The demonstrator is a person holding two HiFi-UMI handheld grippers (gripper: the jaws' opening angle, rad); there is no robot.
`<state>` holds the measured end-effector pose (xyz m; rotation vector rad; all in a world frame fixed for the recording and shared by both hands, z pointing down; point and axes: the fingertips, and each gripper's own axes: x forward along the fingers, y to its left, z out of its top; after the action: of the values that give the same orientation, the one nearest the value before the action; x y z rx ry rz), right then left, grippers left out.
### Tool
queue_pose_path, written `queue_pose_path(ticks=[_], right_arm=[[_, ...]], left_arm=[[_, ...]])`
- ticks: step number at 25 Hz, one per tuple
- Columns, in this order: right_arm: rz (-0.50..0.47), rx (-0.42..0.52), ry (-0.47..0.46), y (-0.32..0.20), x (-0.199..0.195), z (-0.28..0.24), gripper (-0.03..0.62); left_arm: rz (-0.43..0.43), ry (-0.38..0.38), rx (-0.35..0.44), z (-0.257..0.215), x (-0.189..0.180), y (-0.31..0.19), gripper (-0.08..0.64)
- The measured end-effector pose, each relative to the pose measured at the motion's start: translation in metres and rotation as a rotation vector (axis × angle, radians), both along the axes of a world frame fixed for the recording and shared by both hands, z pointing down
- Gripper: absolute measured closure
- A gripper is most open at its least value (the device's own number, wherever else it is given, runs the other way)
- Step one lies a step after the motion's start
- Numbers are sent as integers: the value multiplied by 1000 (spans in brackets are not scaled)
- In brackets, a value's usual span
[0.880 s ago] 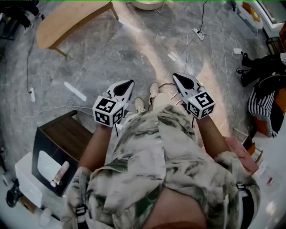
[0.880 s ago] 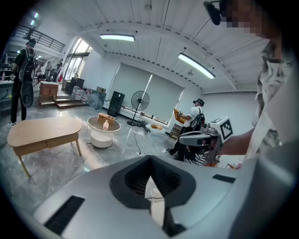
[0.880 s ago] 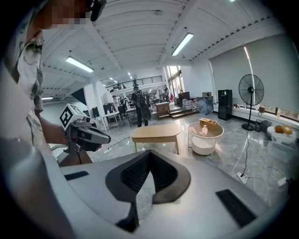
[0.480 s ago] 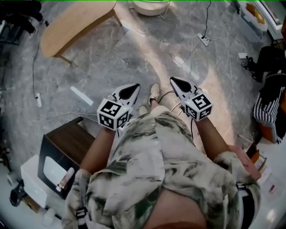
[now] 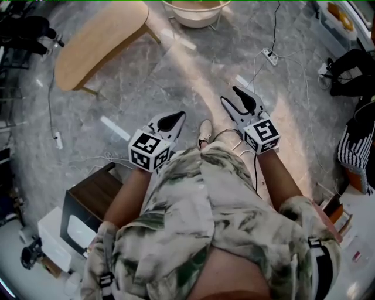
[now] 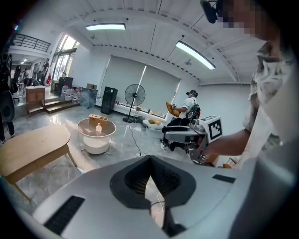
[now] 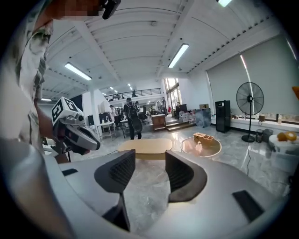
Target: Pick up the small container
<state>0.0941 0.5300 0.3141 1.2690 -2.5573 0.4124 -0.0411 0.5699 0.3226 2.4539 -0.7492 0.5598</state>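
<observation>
The small container is a little pale bottle (image 6: 98,129) standing on a round white side table (image 6: 96,142), next to a wooden box (image 6: 96,118). In the right gripper view the bottle (image 7: 199,146) sits on that table's glossy top (image 7: 208,150), well ahead on the right. In the head view only the table's rim (image 5: 196,17) shows, at the top edge. My left gripper (image 5: 170,122) is held at waist height, far from the table, its jaws closed tip to tip with nothing in them (image 6: 150,158). My right gripper (image 5: 233,98) is level with it, and its jaws stand apart, empty (image 7: 150,170).
A long oval wooden table (image 5: 99,41) stands left of the round table. Cables and a power strip (image 5: 270,56) lie on the marble floor ahead on the right. A dark cabinet (image 5: 94,199) is at my lower left. A standing fan (image 6: 134,97) and people are farther off.
I have walked forward: the round table and oval table slid down into view. The right gripper's jaws, closed before, have spread apart. The left gripper stays shut.
</observation>
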Motion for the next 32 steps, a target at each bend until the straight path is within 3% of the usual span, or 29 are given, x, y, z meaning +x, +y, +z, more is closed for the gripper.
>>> queue_pose_path(ticks=[7, 12, 20, 32], right_arm=[[48, 7, 0, -69, 41, 13, 339], [74, -3, 12, -103, 48, 18, 319], [82, -31, 34, -164, 13, 33, 341], [143, -35, 84, -294, -57, 22, 360]], left_arm=[[1, 0, 2, 5, 32, -52, 538], [17, 12, -6, 4, 40, -77, 538], [62, 61, 0, 14, 19, -150, 538], [152, 94, 8, 4, -48, -300, 538]])
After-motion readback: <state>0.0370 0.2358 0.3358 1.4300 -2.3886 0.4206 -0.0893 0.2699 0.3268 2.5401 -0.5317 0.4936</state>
